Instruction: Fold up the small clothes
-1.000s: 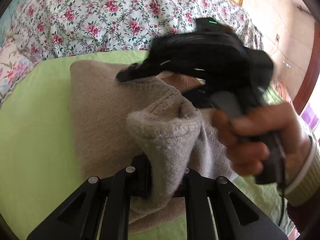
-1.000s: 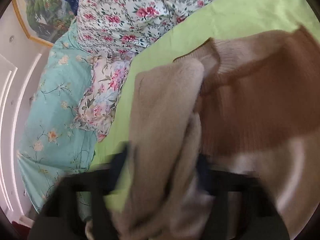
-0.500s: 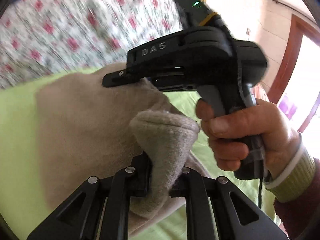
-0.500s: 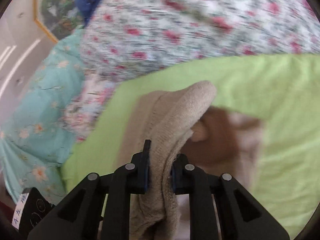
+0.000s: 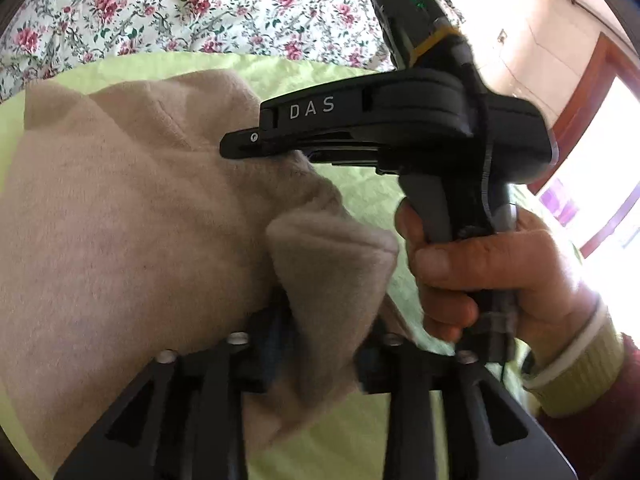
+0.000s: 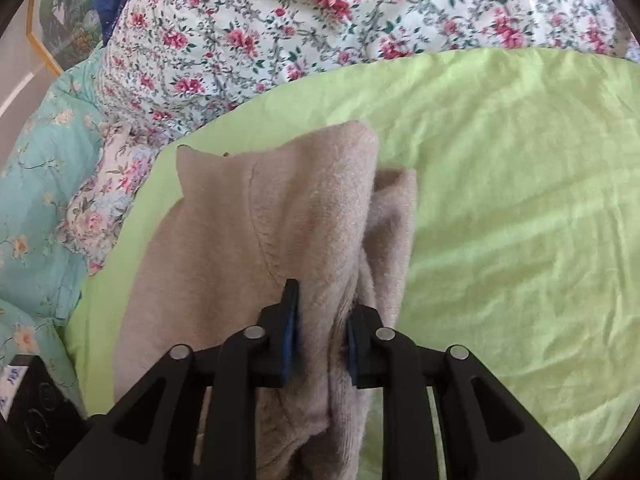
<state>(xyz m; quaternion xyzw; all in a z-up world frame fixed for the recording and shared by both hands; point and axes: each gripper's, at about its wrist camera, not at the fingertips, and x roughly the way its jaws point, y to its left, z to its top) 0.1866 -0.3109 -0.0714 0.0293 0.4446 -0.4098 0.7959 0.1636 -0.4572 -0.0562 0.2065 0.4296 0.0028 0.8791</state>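
Note:
A beige knitted sweater (image 5: 120,208) lies folded over on a light green sheet (image 5: 320,440). My left gripper (image 5: 324,344) is shut on a thick fold of the sweater at its near edge. My right gripper (image 6: 320,320) is shut on another bunched fold of the same sweater (image 6: 224,248). In the left wrist view the right gripper (image 5: 248,146) reaches in from the right, held by a hand, with its tips against the sweater. The brown part of the sweater is hidden.
A floral quilt (image 6: 320,20) lies bunched behind the green sheet (image 6: 500,200). A teal floral cover (image 6: 36,200) lies at the left. A framed picture (image 6: 60,20) hangs at the far left. A wooden door frame (image 5: 580,112) stands at the right.
Both grippers carried the sweater's edge over, folding it; the brown part seen a second ago is now covered by beige. The right gripper has risen and levelled out in the left wrist view.

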